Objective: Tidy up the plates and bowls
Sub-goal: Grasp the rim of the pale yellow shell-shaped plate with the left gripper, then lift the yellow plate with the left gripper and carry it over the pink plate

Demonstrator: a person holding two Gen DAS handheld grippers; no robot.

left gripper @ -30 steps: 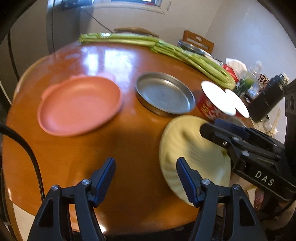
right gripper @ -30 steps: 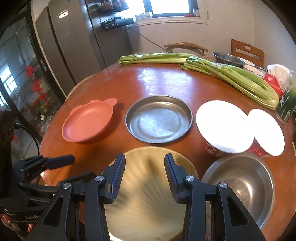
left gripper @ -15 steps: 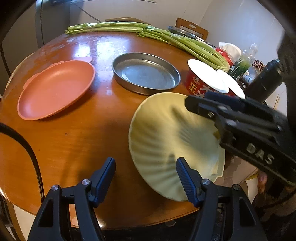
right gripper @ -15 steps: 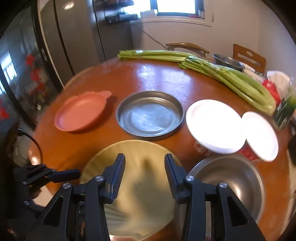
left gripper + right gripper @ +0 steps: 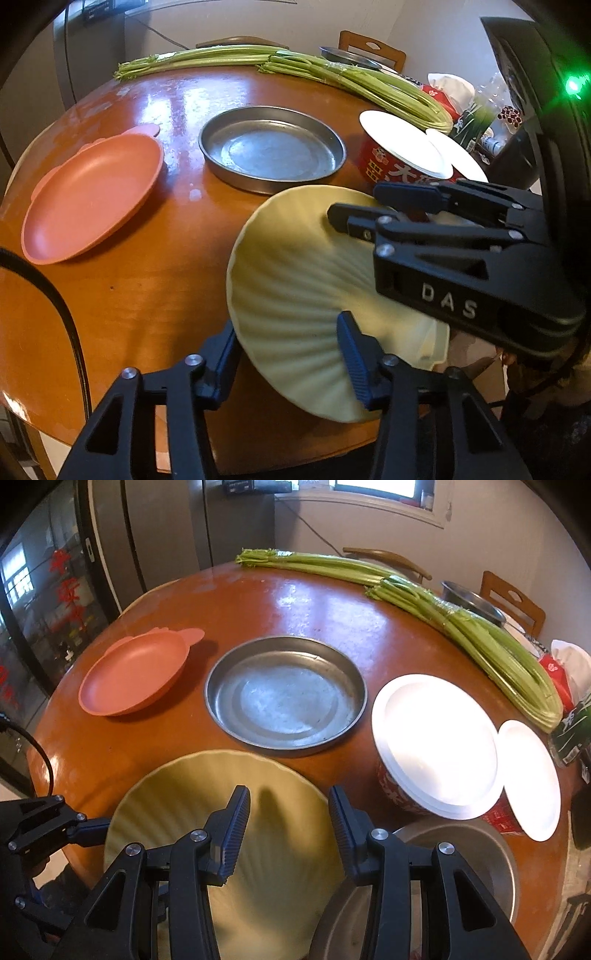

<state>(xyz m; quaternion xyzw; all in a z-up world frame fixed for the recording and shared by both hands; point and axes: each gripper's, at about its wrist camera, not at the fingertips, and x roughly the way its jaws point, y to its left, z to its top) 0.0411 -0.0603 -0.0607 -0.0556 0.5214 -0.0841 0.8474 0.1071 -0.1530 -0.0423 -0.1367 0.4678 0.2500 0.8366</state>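
1. Right hand-held gripper [image 5: 288, 830] hangs over the yellow scalloped plate [image 5: 295, 280] with its jaws apart, gripping nothing.
2. Left hand-held gripper [image 5: 286, 363] straddles the plate's near rim, one finger under and one over, jaws apart and not yet clamped; probably set for a rim pinch.
3. That plate sits tilted at the worktop [image 5: 147, 266] edge, leaning over the steel bowl [image 5: 480, 856], so its rim is raised for grasping.
4. Pink plate [image 5: 136, 675] and steel pan [image 5: 286, 698] lie flat, well apart, likely stacking spots.
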